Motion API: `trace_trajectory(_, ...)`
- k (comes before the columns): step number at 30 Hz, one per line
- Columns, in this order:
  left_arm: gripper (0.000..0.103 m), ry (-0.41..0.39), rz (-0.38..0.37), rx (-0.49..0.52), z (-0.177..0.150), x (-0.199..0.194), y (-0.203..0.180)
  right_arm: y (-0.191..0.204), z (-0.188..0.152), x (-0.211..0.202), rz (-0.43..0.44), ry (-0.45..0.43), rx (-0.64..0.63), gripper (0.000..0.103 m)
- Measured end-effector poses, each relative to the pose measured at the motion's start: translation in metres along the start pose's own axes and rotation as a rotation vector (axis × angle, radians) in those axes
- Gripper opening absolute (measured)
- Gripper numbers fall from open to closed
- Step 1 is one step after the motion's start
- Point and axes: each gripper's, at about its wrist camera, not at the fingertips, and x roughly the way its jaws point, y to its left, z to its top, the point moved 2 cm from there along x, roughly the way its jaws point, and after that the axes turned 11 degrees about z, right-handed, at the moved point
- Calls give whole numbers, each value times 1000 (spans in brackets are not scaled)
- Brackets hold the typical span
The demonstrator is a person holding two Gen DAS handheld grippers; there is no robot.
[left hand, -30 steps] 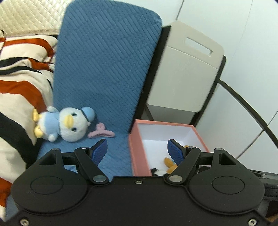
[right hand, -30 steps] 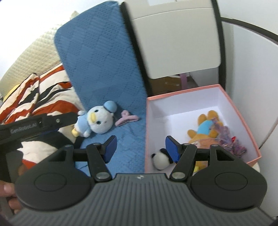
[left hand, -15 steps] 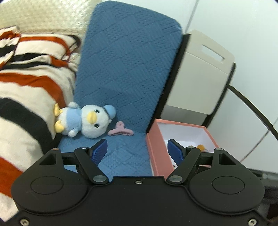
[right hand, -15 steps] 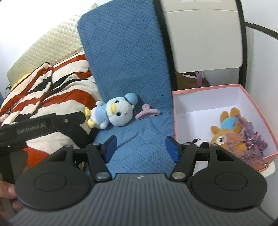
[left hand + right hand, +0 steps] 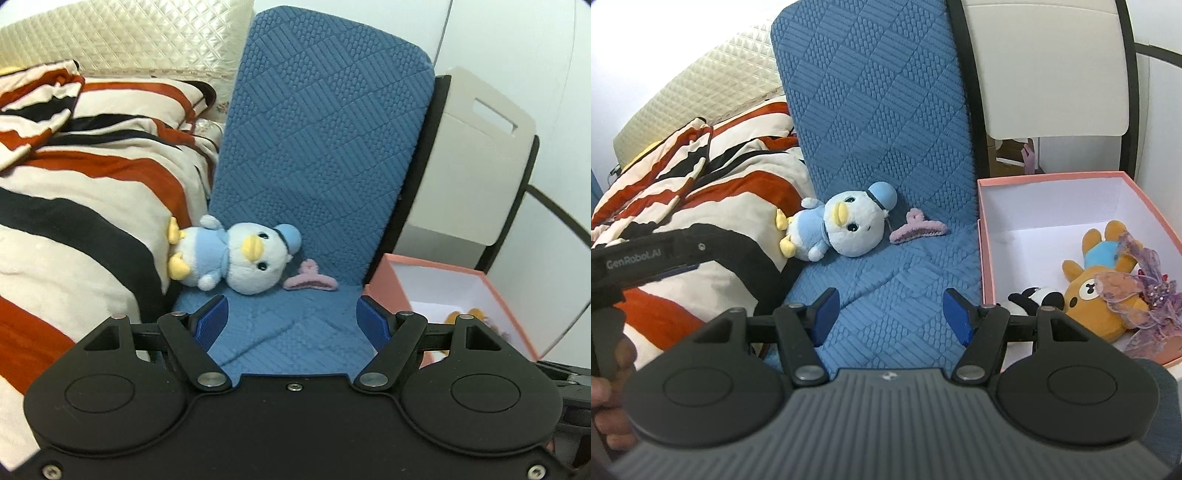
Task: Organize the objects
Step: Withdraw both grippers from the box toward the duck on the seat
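A white and blue duck plush [image 5: 236, 258] [image 5: 842, 229] lies on its side on the blue quilted mat [image 5: 295, 332] [image 5: 886, 280], against the striped blanket. A pink hair claw [image 5: 310, 282] [image 5: 918, 230] lies just right of it. A pink box [image 5: 384, 280] [image 5: 1052, 181] stands at the right, holding a bear plush [image 5: 1100, 284], a panda plush [image 5: 1034, 299] and a purple frilly item [image 5: 1145, 291]. My left gripper [image 5: 291, 321] is open and empty, short of the duck. My right gripper [image 5: 890, 312] is open and empty over the mat, left of the box.
A striped red, black and cream blanket [image 5: 74, 192] [image 5: 701, 177] covers the left. A cream quilted headboard [image 5: 129, 37] is behind. A beige and black chair [image 5: 476, 155] stands behind the box. The other gripper's body [image 5: 646, 254] shows at the left of the right wrist view.
Both grippers have swung left, away from the box and toward the duck and hair claw. Both stay open and empty.
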Motion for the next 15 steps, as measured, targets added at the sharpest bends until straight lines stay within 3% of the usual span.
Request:
trace_trajectory(11, 76, 25, 22, 38, -18, 17, 4, -10, -13, 21, -9, -22, -13, 64)
trace_trajectory(15, 79, 17, 69, 79, -28, 25, -1, -15, -12, 31, -11, -42, -18, 64)
